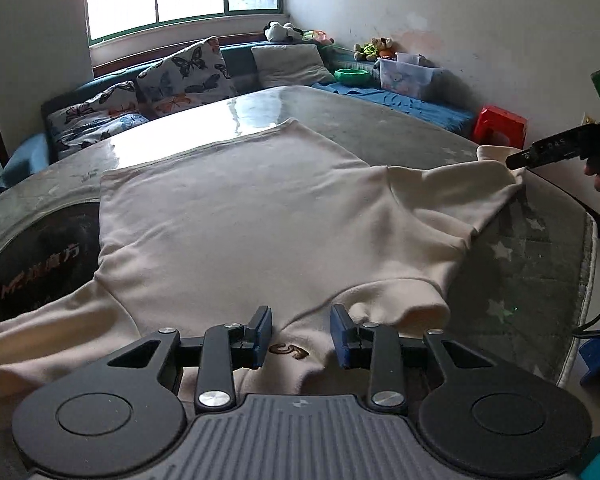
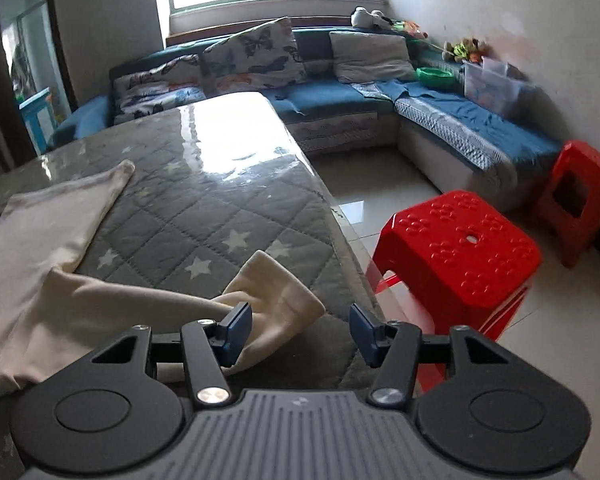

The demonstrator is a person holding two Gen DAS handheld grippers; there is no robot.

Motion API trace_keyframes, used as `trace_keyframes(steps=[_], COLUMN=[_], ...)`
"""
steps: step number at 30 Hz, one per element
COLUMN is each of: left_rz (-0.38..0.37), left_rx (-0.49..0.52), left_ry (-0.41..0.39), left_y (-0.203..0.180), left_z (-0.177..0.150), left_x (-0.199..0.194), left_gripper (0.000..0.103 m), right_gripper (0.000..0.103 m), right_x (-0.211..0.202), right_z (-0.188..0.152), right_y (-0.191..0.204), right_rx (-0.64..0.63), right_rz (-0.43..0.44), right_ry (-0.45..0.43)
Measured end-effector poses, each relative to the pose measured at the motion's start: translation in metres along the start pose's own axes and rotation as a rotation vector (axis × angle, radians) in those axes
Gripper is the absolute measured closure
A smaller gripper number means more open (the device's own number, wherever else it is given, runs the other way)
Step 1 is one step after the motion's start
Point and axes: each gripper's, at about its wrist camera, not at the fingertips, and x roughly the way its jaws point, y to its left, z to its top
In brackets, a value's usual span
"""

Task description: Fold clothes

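Note:
A cream sweatshirt (image 1: 236,216) lies spread flat on the grey star-quilted table (image 1: 540,240), collar toward me. My left gripper (image 1: 300,334) is open, its blue pads (image 1: 260,332) either side of the collar with the brown logo. The right sleeve (image 1: 460,192) stretches to the table's right edge, where my right gripper (image 1: 518,160) shows. In the right wrist view the right gripper (image 2: 300,332) is open over the sleeve cuff (image 2: 276,300), its left pad (image 2: 234,330) touching the cloth. The left sleeve (image 1: 40,332) trails off to the left.
A blue sofa (image 2: 340,96) with butterfly cushions (image 1: 184,76) runs behind the table under the window. Two red plastic stools (image 2: 460,248) stand on the tiled floor right of the table. A clear storage box (image 1: 404,76) and a green bowl (image 1: 352,76) sit on the sofa.

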Motion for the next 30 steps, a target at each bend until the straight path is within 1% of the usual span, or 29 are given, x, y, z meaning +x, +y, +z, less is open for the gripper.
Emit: trace_keyframes(steps=[1, 2, 3, 4, 5, 8, 10, 13, 15, 16, 17, 18, 20, 21, 23, 25, 27, 30], left_rz=[0.003, 0.003, 0.004, 0.004, 0.004, 0.002, 0.001, 0.003, 0.005, 0.004, 0.004, 0.003, 0.002, 0.001, 0.001, 0.002, 0.002, 0.002], left_rx=[0.003, 0.001, -0.004, -0.005, -0.006, -0.01, -0.013, -0.014, -0.011, -0.011, -0.011, -0.01, -0.009, -0.01, -0.007, -0.008, -0.014, -0.026], left_ry=[-0.006, -0.007, -0.005, -0.004, -0.002, -0.003, -0.004, -0.008, -0.011, -0.012, -0.013, -0.013, -0.012, -0.011, -0.011, -0.012, -0.011, -0.012], left_y=[0.0, 0.0, 0.0, 0.0, 0.0, 0.001, 0.002, 0.002, 0.001, 0.002, 0.002, 0.002, 0.002, 0.002, 0.001, 0.001, 0.001, 0.001], left_z=[-0.001, -0.001, -0.001, 0.0, 0.0, 0.0, -0.001, -0.001, -0.002, -0.002, -0.003, -0.003, -0.003, -0.003, -0.003, -0.004, -0.004, -0.005], left_x=[0.0, 0.0, 0.001, 0.0, 0.0, 0.0, 0.0, 0.0, 0.0, 0.0, 0.0, 0.0, -0.001, -0.001, -0.002, -0.002, -0.003, -0.004], left_gripper=[0.068, 0.068, 0.067, 0.067, 0.067, 0.067, 0.067, 0.067, 0.067, 0.067, 0.067, 0.067, 0.067, 0.067, 0.067, 0.067, 0.067, 0.067], right_gripper=[0.053, 0.063, 0.077, 0.085, 0.096, 0.099, 0.099, 0.1, 0.098, 0.095, 0.088, 0.084, 0.084, 0.084, 0.082, 0.077, 0.064, 0.063], right_x=[0.001, 0.003, 0.007, 0.01, 0.011, 0.004, -0.009, -0.042, -0.051, -0.05, -0.046, -0.037, -0.025, -0.023, -0.021, -0.017, -0.008, 0.013], right_z=[0.0, 0.0, 0.0, 0.001, 0.004, 0.021, 0.031, 0.043, 0.04, 0.037, 0.032, 0.027, 0.017, 0.015, 0.012, 0.013, 0.016, 0.016], right_y=[-0.002, -0.002, -0.001, 0.001, 0.003, 0.017, 0.027, 0.032, 0.028, 0.023, 0.018, 0.01, -0.001, -0.002, 0.002, 0.014, 0.027, 0.045], right_rx=[0.015, 0.02, 0.019, 0.018, 0.017, -0.006, -0.03, -0.043, -0.038, -0.026, -0.014, 0.0, 0.018, 0.022, 0.019, -0.007, -0.036, -0.055], right_rz=[0.01, 0.021, 0.03, 0.038, 0.04, 0.06, 0.072, 0.084, 0.06, 0.031, -0.005, -0.06, -0.11, -0.114, -0.089, -0.032, 0.014, 0.053], right_ry=[0.003, 0.01, 0.017, 0.021, 0.015, -0.051, -0.117, -0.244, -0.261, -0.244, -0.222, -0.179, -0.126, -0.114, -0.104, -0.098, -0.08, -0.048])
